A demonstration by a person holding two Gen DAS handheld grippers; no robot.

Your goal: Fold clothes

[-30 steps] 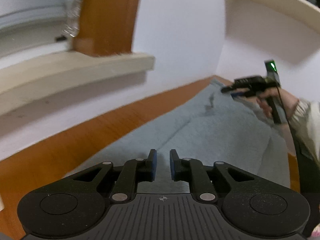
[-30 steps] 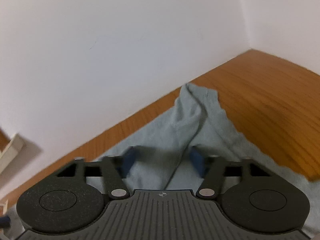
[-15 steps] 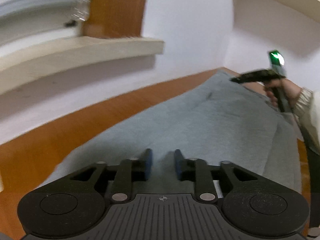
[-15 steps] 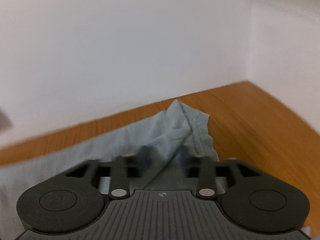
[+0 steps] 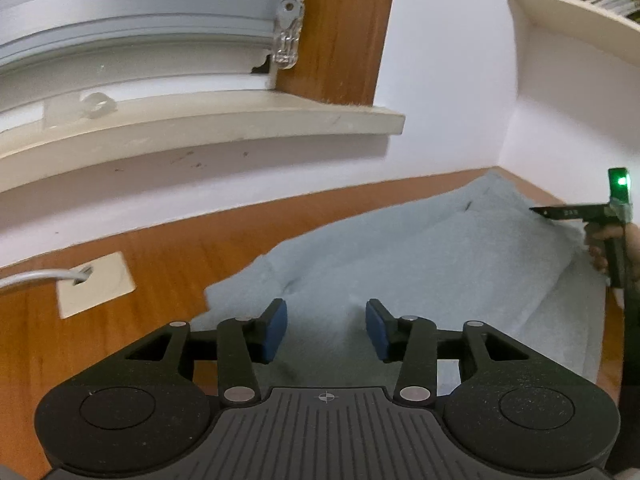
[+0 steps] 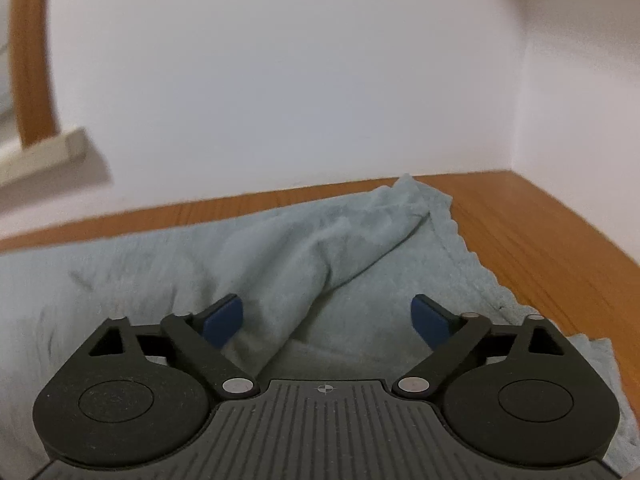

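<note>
Left wrist view shows the left gripper (image 5: 326, 330) in the lower middle of the frame, its jaws opening with nothing pressed between the blue pads; the light blue cloth (image 5: 420, 256) lies under them on the wooden table (image 5: 168, 264). In the right wrist view the right gripper (image 6: 326, 320) is also opening, already wide, above a raised ridge of the cloth (image 6: 320, 248) that runs to the upper right corner of the fabric. I judge that one fold is just released and the next step is to choose new edges to grasp. This needs both grippers to find a free corner or hem. At the right edge of the left view only part of the other gripper and a hand (image 5: 604, 244) appear. The near part of the cloth is hidden behind the gripper bodies, so its full shape is unclear.
</note>
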